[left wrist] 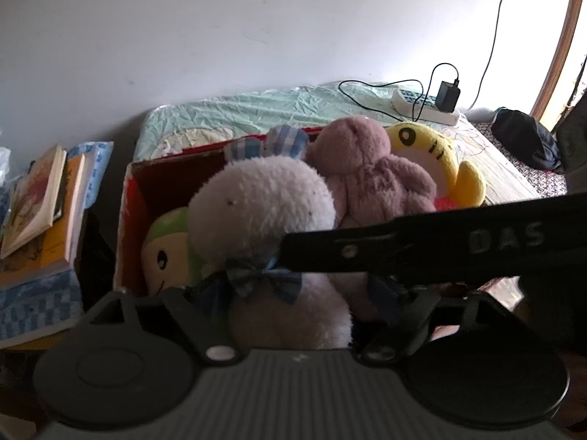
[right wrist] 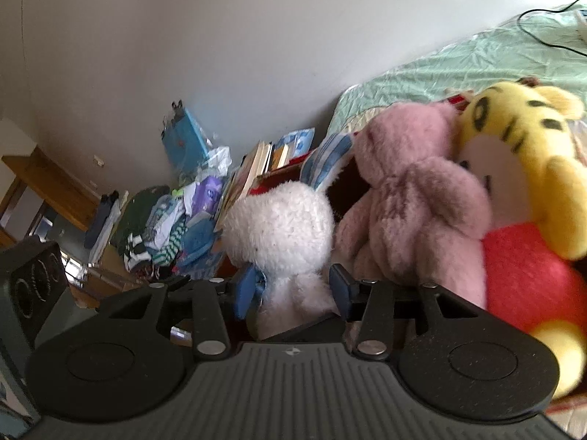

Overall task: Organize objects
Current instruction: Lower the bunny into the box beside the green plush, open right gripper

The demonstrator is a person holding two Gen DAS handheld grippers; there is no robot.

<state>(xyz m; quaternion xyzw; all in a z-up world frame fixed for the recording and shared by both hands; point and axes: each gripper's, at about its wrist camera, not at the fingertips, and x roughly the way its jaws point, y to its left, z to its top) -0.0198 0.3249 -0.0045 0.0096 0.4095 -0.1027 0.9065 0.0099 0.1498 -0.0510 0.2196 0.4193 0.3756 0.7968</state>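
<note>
Pink bear (right wrist: 407, 198) and yellow tiger (right wrist: 521, 154) apparently press against white bunny (right wrist: 282, 231).

The right gripper (right wrist: 293, 289) has its 2 blue-padded fingers (right wrist: 245, 291) spread at 9 and 3 o'clock; the left gripper (left wrist: 293, 293) likewise stands parted.

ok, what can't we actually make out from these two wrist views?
- Left claw: fingertips hidden behind the white plush and the right device's black bar; contact unclear.
- Right claw: pads flank the white plush; squeeze unclear.
- Green-capped toy: body hidden in the red box.
- Yellow plush: cut by right edge.
- Book titles: too blurred.
</note>
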